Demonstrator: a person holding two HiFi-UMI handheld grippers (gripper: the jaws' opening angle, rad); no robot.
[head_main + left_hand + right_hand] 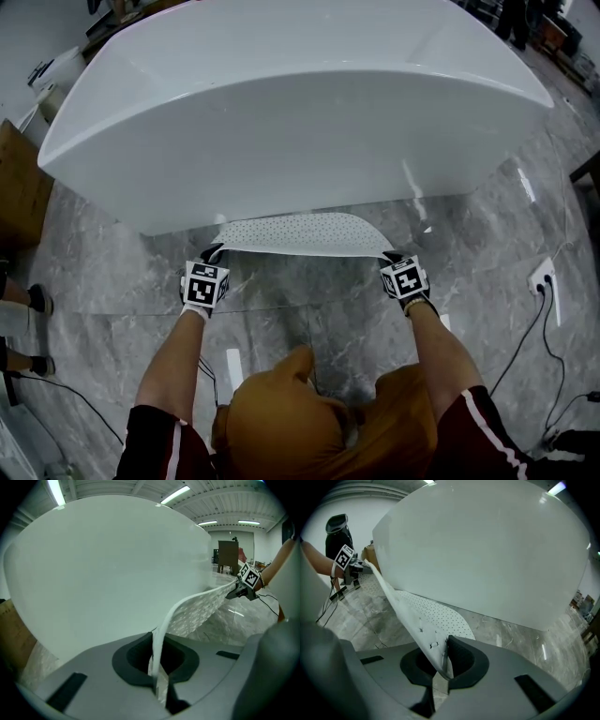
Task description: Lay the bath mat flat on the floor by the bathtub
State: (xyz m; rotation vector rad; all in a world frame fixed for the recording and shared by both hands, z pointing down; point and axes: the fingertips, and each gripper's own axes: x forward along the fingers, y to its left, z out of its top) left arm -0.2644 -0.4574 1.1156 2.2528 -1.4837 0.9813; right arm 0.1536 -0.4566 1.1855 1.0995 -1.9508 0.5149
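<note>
While two grippers point(214, 250) point(387, 256) pinch one mat point(300, 232), one bathtub point(281, 112)

The top of the tub point(281, 122) is cut off by the picture's edge in the head view. At the left edge only a bit of someone's leg point(11, 321) and a shoe point(37, 298) show. The mat point(197, 611) goes down between the jaws of the left gripper point(156, 660), so its corner tip is hidden.

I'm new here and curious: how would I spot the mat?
Find the big white bathtub on the grey marble floor. In front of it, held between the left tongs and right tongs, is the bath mat: thin, white, the only thing dotted with holes.
</note>
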